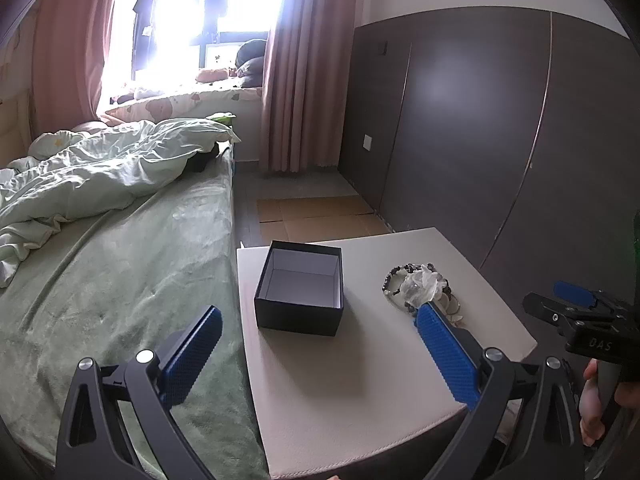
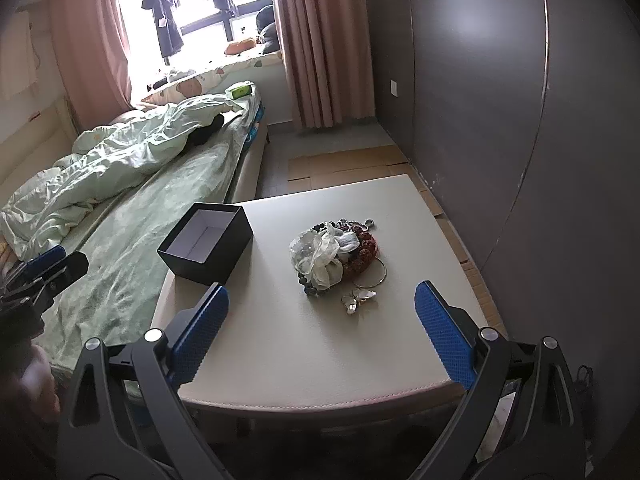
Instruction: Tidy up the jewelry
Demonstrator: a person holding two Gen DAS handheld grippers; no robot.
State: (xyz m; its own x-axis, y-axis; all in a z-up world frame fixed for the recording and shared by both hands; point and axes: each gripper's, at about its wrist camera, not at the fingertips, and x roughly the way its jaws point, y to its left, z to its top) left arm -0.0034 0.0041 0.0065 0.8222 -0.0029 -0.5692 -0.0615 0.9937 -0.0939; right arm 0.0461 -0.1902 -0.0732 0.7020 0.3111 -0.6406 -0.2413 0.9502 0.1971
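Observation:
An open black box [image 1: 299, 290] [image 2: 206, 243] with a white lining stands empty on the left part of a white table [image 1: 360, 380] [image 2: 312, 352]. A heap of jewelry [image 1: 420, 286] [image 2: 334, 258] lies to its right: bead bracelets, a white fabric flower, a red beaded piece, a metal bangle [image 2: 374, 276] and a clear butterfly clip [image 2: 357, 299]. My left gripper [image 1: 320, 328] hovers open before the box, holding nothing. My right gripper [image 2: 322, 304] hangs open just short of the heap, also holding nothing.
A bed [image 1: 120, 272] [image 2: 132, 216] with a green sheet and rumpled quilt runs along the table's left side. A dark wardrobe wall [image 1: 480, 140] [image 2: 520, 100] stands to the right. Cardboard sheets [image 1: 316, 216] cover the floor beyond the table. A hand [image 1: 592, 400] holds the right gripper's handle.

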